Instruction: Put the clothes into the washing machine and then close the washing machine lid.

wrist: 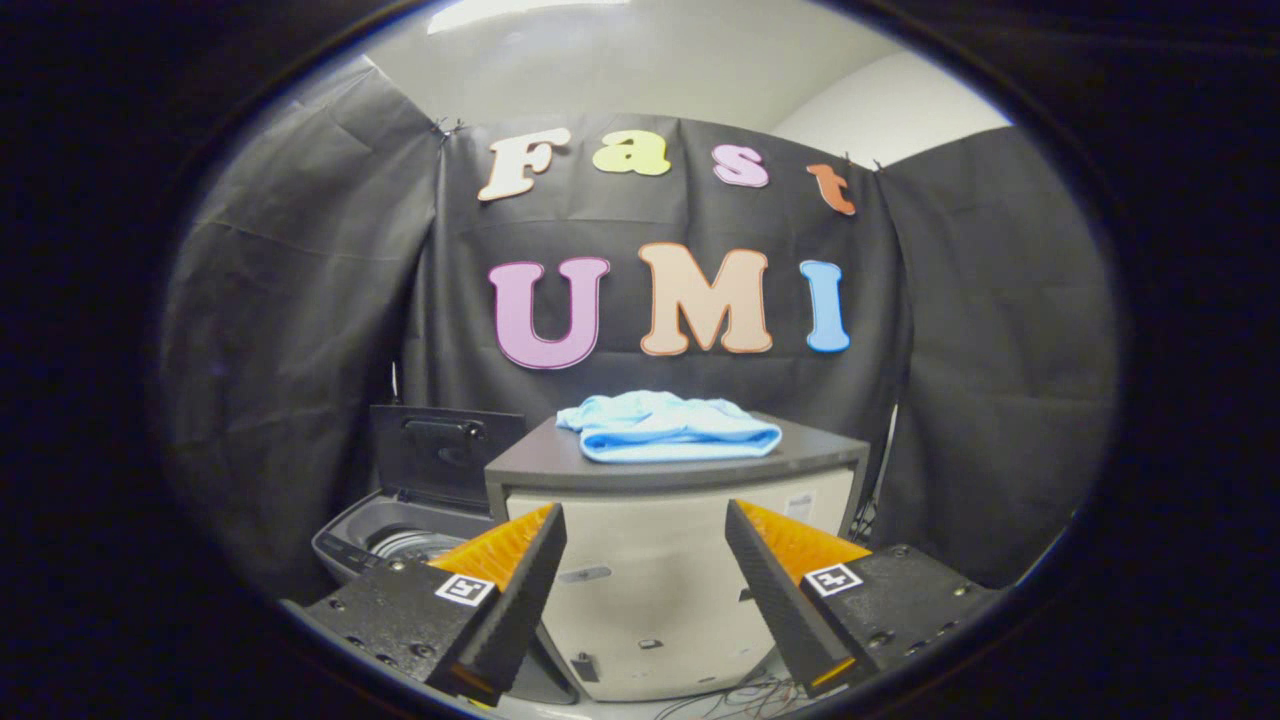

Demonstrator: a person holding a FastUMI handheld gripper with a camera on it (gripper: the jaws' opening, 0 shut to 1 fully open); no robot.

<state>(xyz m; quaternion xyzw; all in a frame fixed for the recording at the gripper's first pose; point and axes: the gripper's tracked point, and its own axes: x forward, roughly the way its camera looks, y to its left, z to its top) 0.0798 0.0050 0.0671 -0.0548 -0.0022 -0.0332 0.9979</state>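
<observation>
Cabinet top (pixel 820 445) holds clothes (pixel 668 427); tool (pixel 645 535) open, short of them.

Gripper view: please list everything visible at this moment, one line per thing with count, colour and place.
cloth: one, light blue, folded loosely on top of the cabinet, beyond the fingers.
cabinet: one, dark grey top with a pale beige front, straight ahead of the fingers, partly seen through the gap between them.
washing machine: one, grey, low beside the cabinet, behind the left finger; its drum opening shows.
washing machine lid: one, black, standing upright and open at the back of the machine.
cables: a few, dark, on the floor at the foot of the cabinet.
booth wall: black cloth, behind everything.
gripper: one, fingers spread wide apart, holding nothing, short of the cabinet.
</observation>
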